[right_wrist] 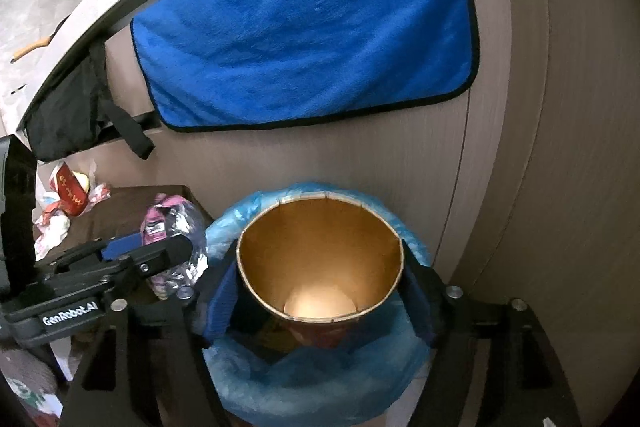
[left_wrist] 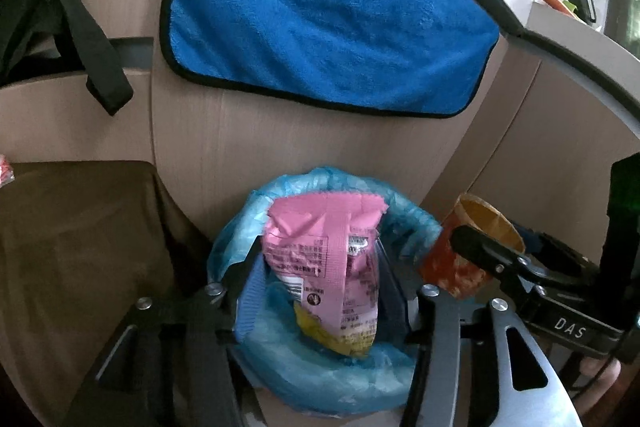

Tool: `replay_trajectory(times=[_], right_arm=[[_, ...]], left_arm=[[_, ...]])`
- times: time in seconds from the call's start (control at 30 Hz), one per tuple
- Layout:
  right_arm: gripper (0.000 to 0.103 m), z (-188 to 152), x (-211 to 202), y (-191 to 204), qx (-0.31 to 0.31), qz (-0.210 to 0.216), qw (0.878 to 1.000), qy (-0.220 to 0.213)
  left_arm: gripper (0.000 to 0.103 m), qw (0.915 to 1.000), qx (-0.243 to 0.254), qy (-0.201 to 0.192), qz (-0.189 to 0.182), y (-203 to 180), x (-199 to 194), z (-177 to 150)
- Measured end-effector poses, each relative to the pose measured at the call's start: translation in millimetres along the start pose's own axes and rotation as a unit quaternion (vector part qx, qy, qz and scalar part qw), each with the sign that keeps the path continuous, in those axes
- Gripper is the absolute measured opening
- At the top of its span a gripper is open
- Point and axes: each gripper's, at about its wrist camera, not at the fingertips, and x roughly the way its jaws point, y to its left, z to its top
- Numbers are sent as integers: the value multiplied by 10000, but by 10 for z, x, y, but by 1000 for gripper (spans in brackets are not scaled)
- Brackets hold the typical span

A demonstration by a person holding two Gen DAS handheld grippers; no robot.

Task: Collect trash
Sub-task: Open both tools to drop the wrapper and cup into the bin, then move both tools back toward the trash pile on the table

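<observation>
**Both grippers over the lined bin, wrapper and cup between their fingers**

Left gripper [left_wrist: 320, 291]: a pink snack wrapper [left_wrist: 320, 259] stands upright between the fingers, its lower end down inside the bin [left_wrist: 332, 379]. Gaps show on both sides of the wrapper; the fingers look released, not pressing.

Right gripper [right_wrist: 320, 279]: a paper cup [right_wrist: 320, 267], gold inside, red outside, sits mouth-up between the blue finger pads [right_wrist: 222, 301]. Cannot tell whether the pads are pressing its wall or standing just clear.

The cup hangs above the bin's blue plastic liner [right_wrist: 320, 387]. In the left view the cup [left_wrist: 472, 247] is just right of the bin rim.

Behind: a blue towel [left_wrist: 328, 15] hangs on a wood-grain cabinet front [left_wrist: 240, 139]. Left of the bin, a brown surface [right_wrist: 124, 215] carries more litter, including a red and white wrapper [right_wrist: 68, 203].
</observation>
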Motion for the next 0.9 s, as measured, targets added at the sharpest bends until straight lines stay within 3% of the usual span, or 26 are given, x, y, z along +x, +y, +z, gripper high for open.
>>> replay_trajectory(times=[0.2, 0.43, 0.67, 0.9], right_arm=[[73, -20, -12, -44, 67, -36, 10000, 0], [73, 48, -87, -24, 29, -135, 9998, -149], [73, 85, -205, -26, 27, -200, 9996, -218], [73, 15, -390, 19, 65, -123, 9996, -248]], left_arm=[[62, 9998, -174, 49, -35, 103, -38, 28], [63, 9979, -529, -20, -386, 205, -138, 99], [63, 9989, -392, -226, -158, 314, -454, 171], [63, 9971, 167, -363, 641, 643, -1043, -12]])
